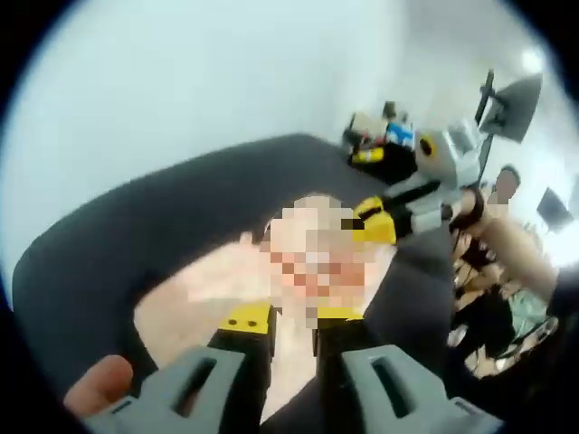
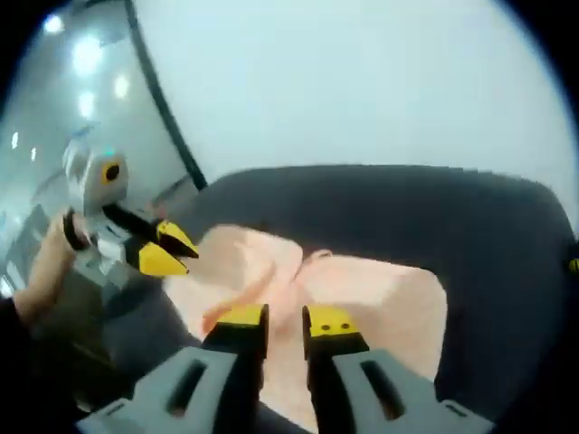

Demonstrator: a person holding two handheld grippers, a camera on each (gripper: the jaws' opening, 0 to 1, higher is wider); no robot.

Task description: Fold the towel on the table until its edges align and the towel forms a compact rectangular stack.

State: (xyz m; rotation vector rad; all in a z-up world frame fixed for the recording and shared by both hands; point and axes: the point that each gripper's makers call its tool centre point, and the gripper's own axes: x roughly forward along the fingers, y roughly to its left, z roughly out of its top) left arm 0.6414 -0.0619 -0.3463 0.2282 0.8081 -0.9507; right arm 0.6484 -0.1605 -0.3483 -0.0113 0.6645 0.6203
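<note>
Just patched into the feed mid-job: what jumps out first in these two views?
A peach-pink towel lies rumpled and partly folded on a dark table, straight ahead of the right gripper, whose yellow-tipped jaws stand slightly apart just above it. The left gripper reaches in beside the towel's edge in the right gripper view, held by a person's hand. Behind everything stands a plain white wall.

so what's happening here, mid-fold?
A person is working a peach towel on a dark table with two hand-held grippers. The right hand-held gripper sits over the towel's near edge, jaws nearly closed; whether it pinches cloth is unclear. The left hand-held gripper hovers at the towel's far corner. The towel is rumpled and not yet a neat stack.
</note>
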